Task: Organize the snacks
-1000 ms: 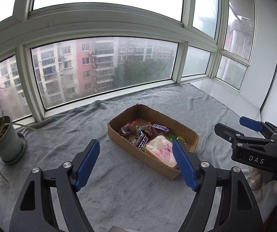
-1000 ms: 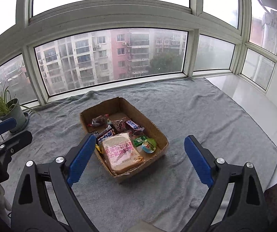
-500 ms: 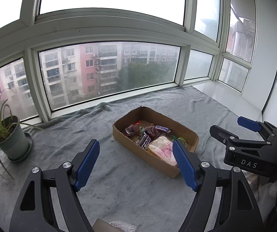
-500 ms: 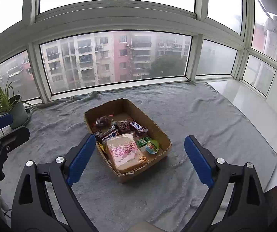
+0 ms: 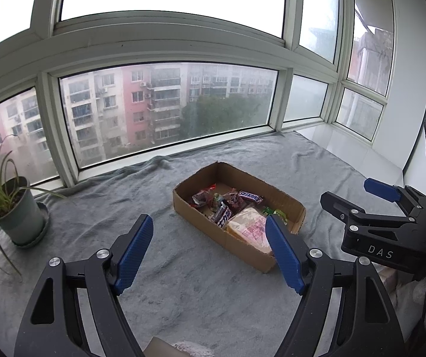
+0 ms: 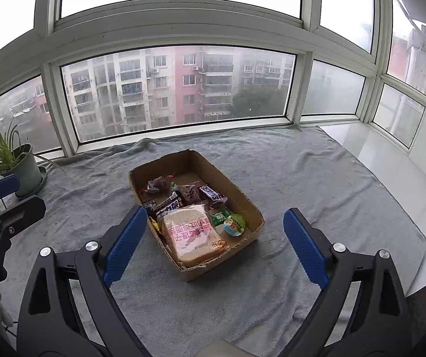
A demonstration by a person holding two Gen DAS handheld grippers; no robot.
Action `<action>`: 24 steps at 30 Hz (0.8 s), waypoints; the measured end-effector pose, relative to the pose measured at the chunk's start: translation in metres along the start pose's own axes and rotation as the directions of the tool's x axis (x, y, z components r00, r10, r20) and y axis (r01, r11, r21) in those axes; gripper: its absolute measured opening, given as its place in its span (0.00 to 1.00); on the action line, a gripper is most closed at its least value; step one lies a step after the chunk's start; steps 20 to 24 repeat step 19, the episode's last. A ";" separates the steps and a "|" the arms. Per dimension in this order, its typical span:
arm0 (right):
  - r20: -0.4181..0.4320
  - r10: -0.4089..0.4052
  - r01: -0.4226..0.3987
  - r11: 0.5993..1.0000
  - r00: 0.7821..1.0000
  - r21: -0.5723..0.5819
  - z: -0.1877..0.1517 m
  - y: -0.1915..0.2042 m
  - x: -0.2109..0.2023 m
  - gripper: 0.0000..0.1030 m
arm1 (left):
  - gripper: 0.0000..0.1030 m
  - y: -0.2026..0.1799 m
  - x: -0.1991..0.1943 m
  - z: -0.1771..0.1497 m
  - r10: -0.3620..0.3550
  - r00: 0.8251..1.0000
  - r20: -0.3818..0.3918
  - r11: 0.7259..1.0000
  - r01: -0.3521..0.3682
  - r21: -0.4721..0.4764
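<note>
Right wrist view, from left to right: a potted plant [image 6: 19, 163] stands in the left corner by the window [image 6: 177, 89], on the edge of the grey blanket [image 6: 287, 184] that covers the sill. Just below the plant, the left gripper [image 6: 3, 196] reaches in from the edge of the frame, its blue-tipped fingers apart and holding nothing. In the middle lies the cardboard box [image 6: 242, 196], open-topped, resting flat on the blanket. Its long axis runs diagonally, from the far left end near the window to the near right end towards the camera. Snacks fill the near half of it: a dark wrapped sweet [image 6: 157, 185] farthest back, a Snickers bar [image 6: 211, 193] pointing across the box, a dark bar with white lettering [image 6: 169, 206] beside it, a large bread pack with pink print [image 6: 192, 235] along the box's length at the near end, and a green packet [image 6: 220, 217] and a small round cup with a green lid [image 6: 234, 224] against the right wall. The right gripper [image 6: 213, 247] hangs over the near end of the box, jaws spread wide, empty, its blue pads [image 6: 125, 244] on either side of the bread pack in the view and above it.

Left wrist view: the left gripper [image 5: 210, 253] is likewise wide open and empty, with the box ahead and to its right, well apart from the plant.
</note>
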State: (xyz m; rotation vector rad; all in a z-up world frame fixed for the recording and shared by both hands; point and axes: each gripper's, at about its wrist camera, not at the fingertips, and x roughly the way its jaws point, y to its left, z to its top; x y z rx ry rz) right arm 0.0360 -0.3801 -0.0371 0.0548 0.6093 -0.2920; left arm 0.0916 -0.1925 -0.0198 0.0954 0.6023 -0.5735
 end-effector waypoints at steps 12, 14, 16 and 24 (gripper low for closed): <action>-0.006 0.000 0.000 1.000 1.000 -0.003 -0.003 0.002 0.002 0.92 | 0.76 0.001 0.001 -0.002 0.006 1.000 -0.004 1.000 -0.006 -0.005; -0.006 -0.002 0.002 1.000 1.000 -0.003 -0.003 0.002 0.002 0.92 | 0.76 0.001 0.001 -0.003 0.004 1.000 -0.001 1.000 -0.004 -0.007; -0.005 0.001 -0.001 1.000 1.000 -0.002 -0.002 0.002 0.002 0.92 | 0.76 0.002 0.001 -0.003 0.005 1.000 0.000 1.000 -0.005 -0.008; -0.005 0.001 -0.001 1.000 1.000 -0.004 -0.003 0.003 0.002 0.92 | 0.76 0.002 0.001 -0.003 0.005 1.000 -0.002 1.000 -0.005 -0.006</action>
